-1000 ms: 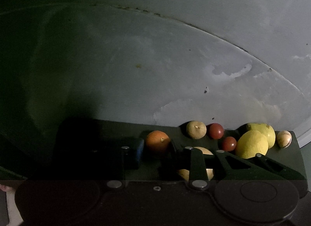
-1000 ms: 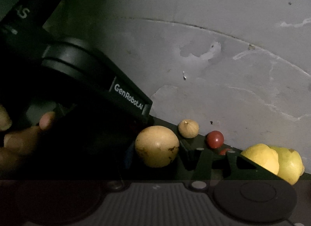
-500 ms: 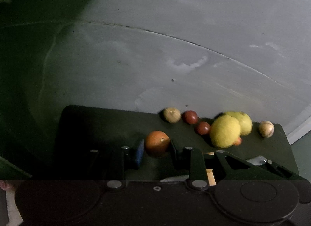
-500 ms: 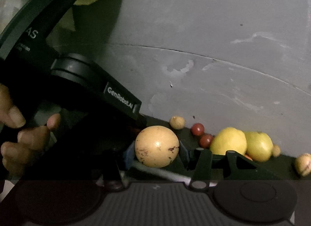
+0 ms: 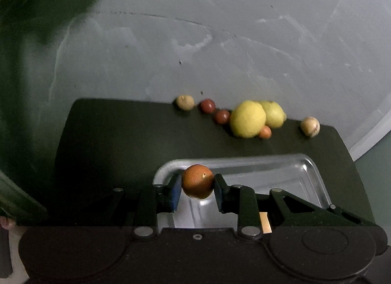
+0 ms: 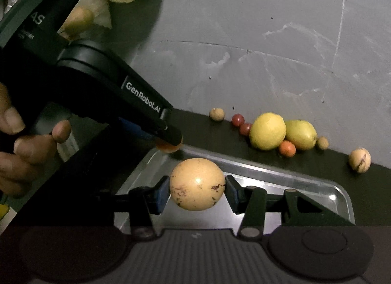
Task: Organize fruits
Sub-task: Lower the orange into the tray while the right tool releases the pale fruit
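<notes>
The left gripper (image 5: 198, 182) is clenched on a small orange fruit (image 5: 197, 181), held above the far-left corner of a metal tray (image 5: 310, 169). The right gripper (image 6: 197, 186) grasps a larger tan, speckled round fruit (image 6: 197, 183), also over the tray (image 6: 342, 193), toward its near side. Seen from the right wrist, the left gripper (image 6: 168, 142) comes in from 10 o'clock, a person's hand (image 6: 27, 144) wrapped around its handle, and the orange fruit (image 6: 168, 147) peeks out under its tip.

Past the tray, at 12 to 2 o'clock along the far edge of the dark mat (image 5: 117, 137), the loose fruit sits in a line: a small beige one (image 5: 185, 102), 2 dark red ones (image 5: 207, 105) just beside it, 2 yellow lemon-like fruits (image 5: 248, 119) touching each other, a tiny orange one (image 5: 265, 132) tucked against them, and a pale round one (image 5: 309, 126) standing apart at 2 o'clock. The mat lies against a scuffed grey wall (image 5: 220, 39).
</notes>
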### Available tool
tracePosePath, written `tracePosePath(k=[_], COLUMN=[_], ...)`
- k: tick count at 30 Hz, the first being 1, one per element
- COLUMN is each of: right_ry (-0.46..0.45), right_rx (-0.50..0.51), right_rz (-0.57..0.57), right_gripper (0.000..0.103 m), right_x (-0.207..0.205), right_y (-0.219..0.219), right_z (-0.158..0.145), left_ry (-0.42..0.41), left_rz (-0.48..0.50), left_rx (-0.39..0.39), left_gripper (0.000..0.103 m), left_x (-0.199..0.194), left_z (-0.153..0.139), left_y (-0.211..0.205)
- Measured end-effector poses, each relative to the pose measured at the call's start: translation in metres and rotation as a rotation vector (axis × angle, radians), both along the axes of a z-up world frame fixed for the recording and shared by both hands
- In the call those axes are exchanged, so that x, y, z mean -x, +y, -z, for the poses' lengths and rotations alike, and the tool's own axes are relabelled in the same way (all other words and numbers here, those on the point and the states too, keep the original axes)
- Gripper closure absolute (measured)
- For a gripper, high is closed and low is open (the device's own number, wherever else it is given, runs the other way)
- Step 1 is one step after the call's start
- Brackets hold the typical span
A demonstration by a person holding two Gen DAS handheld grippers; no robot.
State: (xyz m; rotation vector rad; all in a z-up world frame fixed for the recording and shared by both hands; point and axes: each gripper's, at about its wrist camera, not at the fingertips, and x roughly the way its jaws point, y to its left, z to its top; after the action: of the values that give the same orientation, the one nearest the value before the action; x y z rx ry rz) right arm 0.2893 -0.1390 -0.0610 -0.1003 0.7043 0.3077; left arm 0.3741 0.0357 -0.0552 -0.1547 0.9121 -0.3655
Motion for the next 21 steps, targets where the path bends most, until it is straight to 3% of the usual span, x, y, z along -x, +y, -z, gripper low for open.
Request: tracePosePath(k=[11,21], right_ry=[0.047,0.1], right_rx=[0.02,0.034], right_rz=[-0.067,-0.074], right_gripper=[0.05,0.05], right_x=[0.044,0.055], right_y=[-0.004,-0.011], right_z=[0.002,0.015], left_ry=[0.068,0.107], left_rz=[0.013,-0.011], left_rx=[-0.022,-0.056], left_gripper=[0.073,0.073], left_x=[0.052,0.075], left_z=[0.014,0.026], left_y=[-0.007,-0.008])
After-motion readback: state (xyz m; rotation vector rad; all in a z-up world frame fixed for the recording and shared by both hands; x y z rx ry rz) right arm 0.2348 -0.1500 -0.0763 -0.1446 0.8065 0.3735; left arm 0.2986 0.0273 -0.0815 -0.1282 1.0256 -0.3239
